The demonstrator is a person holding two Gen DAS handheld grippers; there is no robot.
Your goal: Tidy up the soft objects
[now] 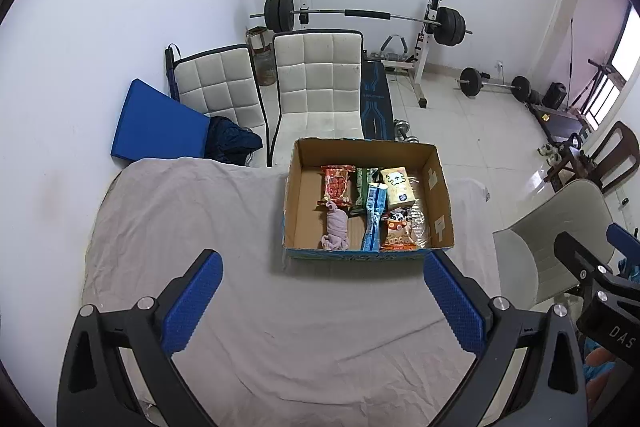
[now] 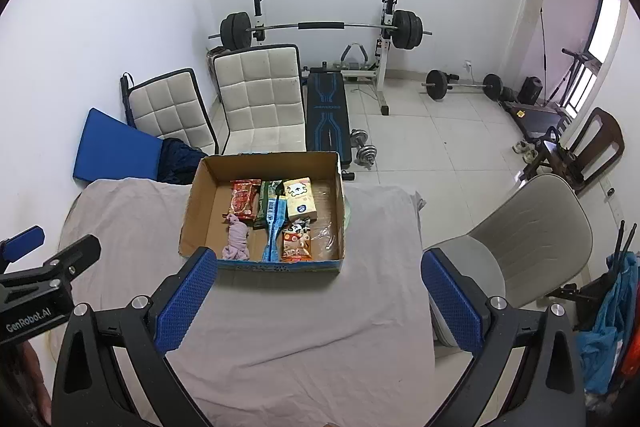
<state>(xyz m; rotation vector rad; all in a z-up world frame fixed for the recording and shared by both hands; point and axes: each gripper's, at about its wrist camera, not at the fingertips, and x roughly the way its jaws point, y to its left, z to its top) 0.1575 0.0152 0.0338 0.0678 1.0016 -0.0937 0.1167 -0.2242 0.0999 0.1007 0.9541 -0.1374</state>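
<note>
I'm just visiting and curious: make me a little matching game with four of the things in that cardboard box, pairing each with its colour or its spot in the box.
Things:
1. rolled cloth
2. long narrow packet
3. tissue pack
4. snack bag with a cartoon face

Descriptions:
A. blue, lying lengthwise down the middle of the box
B. pale purple, near the front wall
C. orange and white, at the front, right of the blue packet
D. pale yellow, toward the back

Pairs: 1-B, 2-A, 3-D, 4-C
</note>
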